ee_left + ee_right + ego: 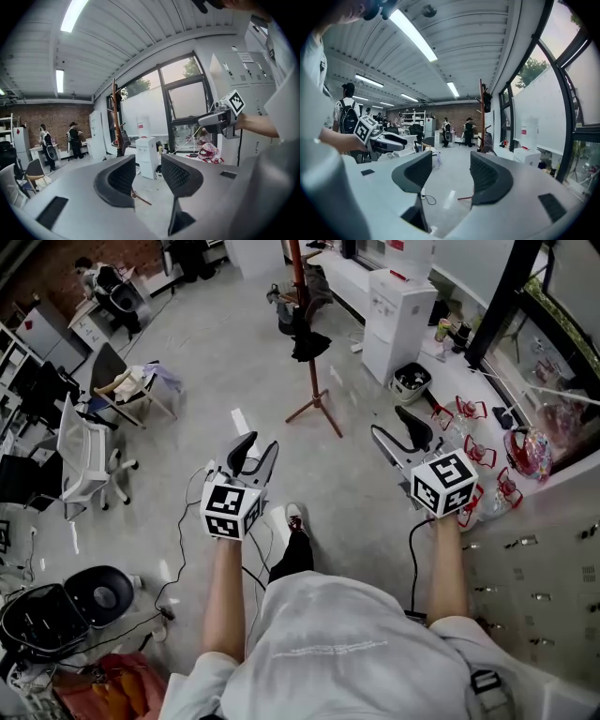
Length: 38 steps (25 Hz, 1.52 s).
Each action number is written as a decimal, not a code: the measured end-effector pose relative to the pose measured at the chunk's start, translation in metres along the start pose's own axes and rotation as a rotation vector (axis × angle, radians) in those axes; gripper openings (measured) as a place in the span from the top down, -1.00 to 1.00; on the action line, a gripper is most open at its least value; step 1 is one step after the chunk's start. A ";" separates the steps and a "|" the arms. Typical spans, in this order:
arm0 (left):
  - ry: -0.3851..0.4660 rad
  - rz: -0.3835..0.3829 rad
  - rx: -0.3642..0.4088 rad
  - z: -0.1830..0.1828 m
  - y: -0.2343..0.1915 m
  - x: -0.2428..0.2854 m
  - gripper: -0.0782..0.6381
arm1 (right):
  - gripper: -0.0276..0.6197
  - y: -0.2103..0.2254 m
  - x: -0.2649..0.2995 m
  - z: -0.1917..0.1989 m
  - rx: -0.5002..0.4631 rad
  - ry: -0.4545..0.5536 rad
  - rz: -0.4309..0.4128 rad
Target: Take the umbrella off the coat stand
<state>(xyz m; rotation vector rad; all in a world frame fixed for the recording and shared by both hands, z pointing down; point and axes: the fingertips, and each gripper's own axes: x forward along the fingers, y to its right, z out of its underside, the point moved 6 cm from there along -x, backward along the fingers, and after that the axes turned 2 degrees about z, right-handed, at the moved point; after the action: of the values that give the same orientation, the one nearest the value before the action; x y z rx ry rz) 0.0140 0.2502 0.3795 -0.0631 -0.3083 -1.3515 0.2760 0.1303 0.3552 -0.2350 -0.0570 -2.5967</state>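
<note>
Bin [411, 381] by the water dispenser [398, 320]: contents can't be made out. Umbrella [307, 341] is hung on the coat stand [315, 381], well ahead. Left gripper [255, 452] and right gripper [390, 425] are held forward, jaws apart, nothing gripped.

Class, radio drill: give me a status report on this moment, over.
Left gripper open, empty; right gripper open, empty. Red-brown wooden coat stand ahead, not reached; umbrella not told apart among dark items hanging on it. No obstacle seen between.
</note>
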 end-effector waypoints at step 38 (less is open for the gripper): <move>-0.018 0.232 -0.091 0.003 -0.294 0.286 0.27 | 0.18 0.100 0.327 -0.045 -0.045 -0.119 0.225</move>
<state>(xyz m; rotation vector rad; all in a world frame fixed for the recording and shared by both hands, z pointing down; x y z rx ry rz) -0.2176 -0.0862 0.4167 -0.1820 -0.2465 -1.1344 0.0436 -0.1236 0.3689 -0.3890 -0.0138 -2.3601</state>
